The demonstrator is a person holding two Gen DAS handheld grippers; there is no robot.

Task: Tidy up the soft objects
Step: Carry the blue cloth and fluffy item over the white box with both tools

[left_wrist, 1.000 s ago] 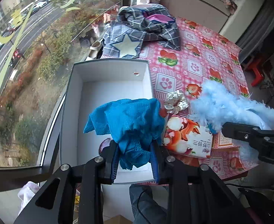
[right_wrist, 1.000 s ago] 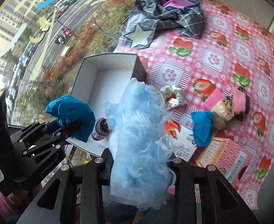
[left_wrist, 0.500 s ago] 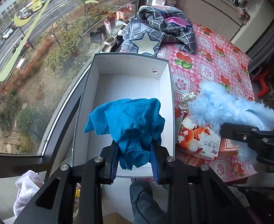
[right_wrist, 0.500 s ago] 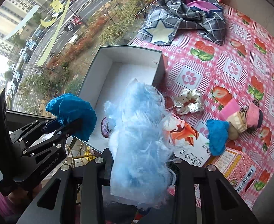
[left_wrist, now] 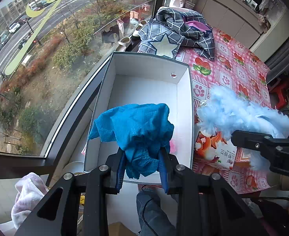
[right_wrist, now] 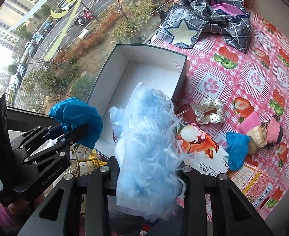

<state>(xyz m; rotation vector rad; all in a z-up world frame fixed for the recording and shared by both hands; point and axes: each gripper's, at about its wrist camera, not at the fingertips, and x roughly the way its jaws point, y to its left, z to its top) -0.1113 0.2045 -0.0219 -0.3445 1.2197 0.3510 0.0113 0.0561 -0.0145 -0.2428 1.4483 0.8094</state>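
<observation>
My left gripper [left_wrist: 142, 169] is shut on a crumpled blue cloth [left_wrist: 132, 125], held above the near end of the open white box [left_wrist: 183, 90]; the cloth also shows in the right wrist view [right_wrist: 77, 118]. My right gripper [right_wrist: 150, 177] is shut on a fluffy light-blue item [right_wrist: 148, 137], held just right of the box; it also shows in the left wrist view [left_wrist: 233, 110]. A pink item [left_wrist: 172, 145] lies on the box floor, mostly hidden by the cloth.
On the pink strawberry tablecloth [right_wrist: 262, 74] lie a dotted white scrunchie [right_wrist: 209, 112], a second blue cloth [right_wrist: 236, 149], small pink and cream soft items [right_wrist: 262, 133], a printed packet [right_wrist: 199, 147] and plaid clothes [right_wrist: 207, 17]. A window [left_wrist: 46, 59] runs along the box's left.
Both grippers moved left and forward with their loads, so the box now lies more squarely under the left gripper. Both stay shut.
</observation>
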